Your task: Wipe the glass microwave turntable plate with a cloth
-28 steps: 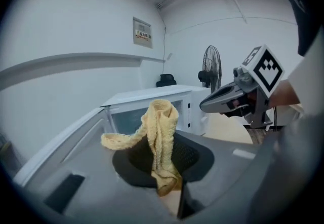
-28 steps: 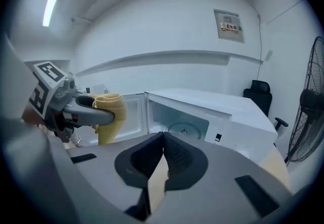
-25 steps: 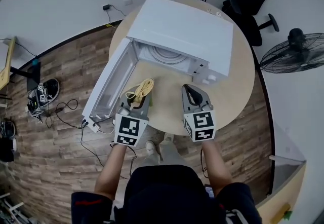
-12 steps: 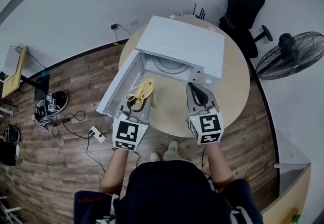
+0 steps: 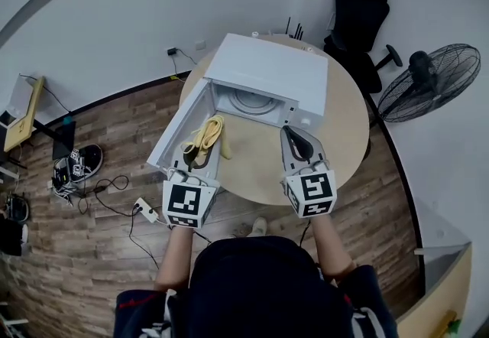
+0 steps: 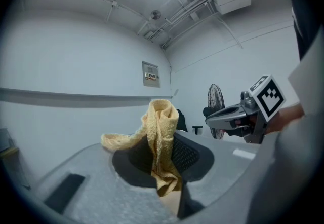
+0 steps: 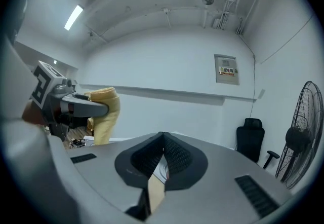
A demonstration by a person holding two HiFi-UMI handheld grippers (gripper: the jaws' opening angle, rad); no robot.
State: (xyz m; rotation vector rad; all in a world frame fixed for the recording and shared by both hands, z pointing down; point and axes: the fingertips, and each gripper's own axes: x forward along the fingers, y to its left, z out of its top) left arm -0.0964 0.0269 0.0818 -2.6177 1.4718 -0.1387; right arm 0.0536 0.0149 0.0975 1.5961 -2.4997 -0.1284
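Two sets of jaws: those of the left gripper (image 6: 163,170) clamp the yellow cloth (image 6: 160,134), those of the right gripper (image 7: 162,141) meet on nothing. Farther off, the glass turntable plate (image 5: 252,104) lies inside the open microwave (image 5: 269,66); wiping looks unstarted, so the cloth must next reach in.

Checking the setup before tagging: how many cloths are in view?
1. The yellow cloth is clamped in the left gripper, in front of the open microwave. Another could be hidden inside the microwave.
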